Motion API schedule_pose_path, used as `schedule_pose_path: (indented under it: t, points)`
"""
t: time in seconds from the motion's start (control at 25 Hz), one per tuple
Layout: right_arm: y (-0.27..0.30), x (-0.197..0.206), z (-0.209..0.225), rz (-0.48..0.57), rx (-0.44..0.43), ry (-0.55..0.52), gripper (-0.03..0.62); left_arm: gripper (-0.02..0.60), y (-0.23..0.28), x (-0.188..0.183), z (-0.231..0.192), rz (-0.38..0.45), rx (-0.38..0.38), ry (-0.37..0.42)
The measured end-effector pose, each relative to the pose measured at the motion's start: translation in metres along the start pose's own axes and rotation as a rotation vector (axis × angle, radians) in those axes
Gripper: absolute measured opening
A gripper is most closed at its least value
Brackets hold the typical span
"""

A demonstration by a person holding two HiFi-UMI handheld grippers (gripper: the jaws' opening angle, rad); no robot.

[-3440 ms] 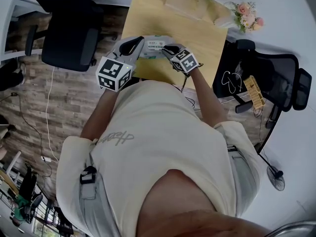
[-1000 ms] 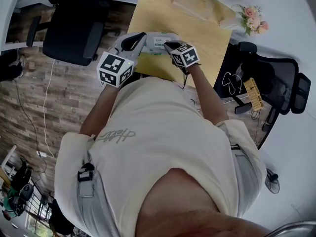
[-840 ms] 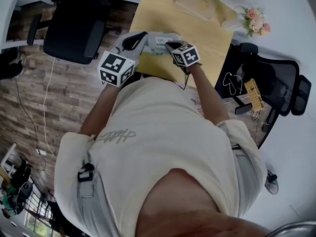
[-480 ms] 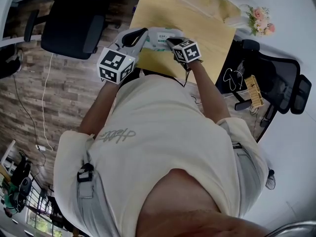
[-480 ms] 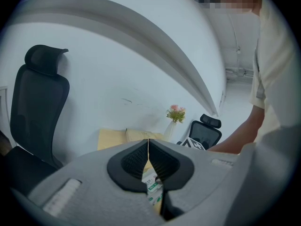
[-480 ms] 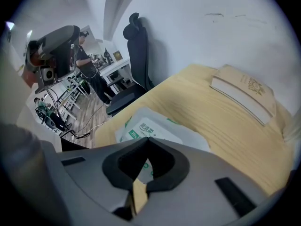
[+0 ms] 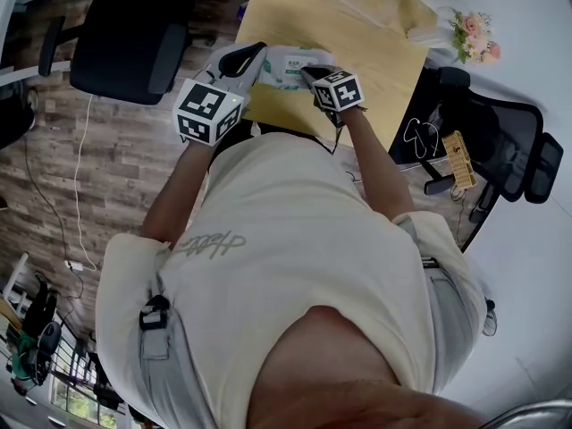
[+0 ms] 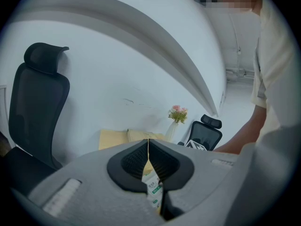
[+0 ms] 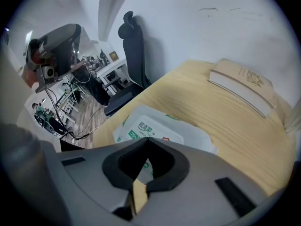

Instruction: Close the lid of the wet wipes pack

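I am working in an office. Evidence: a wooden desk, a black swivel chair to its left, a mesh chair to its right, a cable on plank floor.

Cream short-sleeved T-shirt with grey script print near the left shoulder; pale grey trousers, 1 black clip at waist.

Both my arms reach forward, my left arm out to the side and my right arm stretched straight. My left gripper has its jaws pinched together on the edge of the wet wipes pack. My right gripper points downward, jaws meeting at the tips with nothing between them.
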State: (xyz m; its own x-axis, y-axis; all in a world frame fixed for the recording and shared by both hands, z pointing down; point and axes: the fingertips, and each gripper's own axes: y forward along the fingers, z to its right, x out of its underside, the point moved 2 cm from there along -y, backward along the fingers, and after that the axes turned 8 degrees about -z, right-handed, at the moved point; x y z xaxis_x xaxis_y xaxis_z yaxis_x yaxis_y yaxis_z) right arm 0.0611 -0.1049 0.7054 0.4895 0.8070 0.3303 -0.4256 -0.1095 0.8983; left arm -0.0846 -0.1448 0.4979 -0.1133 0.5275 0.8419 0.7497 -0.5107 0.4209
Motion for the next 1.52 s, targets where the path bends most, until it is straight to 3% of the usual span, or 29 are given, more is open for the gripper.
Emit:
schedule_pose_path:
  t: [0.68, 0.92, 1.2, 1.52]
  points:
    - [0.004, 0.002, 0.003, 0.004, 0.010, 0.057, 0.003, 0.017, 0.001, -0.005, -0.005, 0.000, 0.017, 0.015]
    - [0.005, 0.000, 0.000, -0.019, 0.084, -0.037, 0.003, 0.017, 0.002, -0.004, -0.006, -0.006, 0.019, 0.011]
    - [0.004, 0.001, 0.003, -0.001, 0.034, 0.086, 0.003, 0.016, 0.004, -0.003, 0.000, -0.016, 0.032, 0.024]
    - [0.000, 0.000, 0.000, -0.005, 0.061, 0.053, 0.003, 0.017, 0.004, -0.010, 0.013, -0.010, 0.024, 0.033]
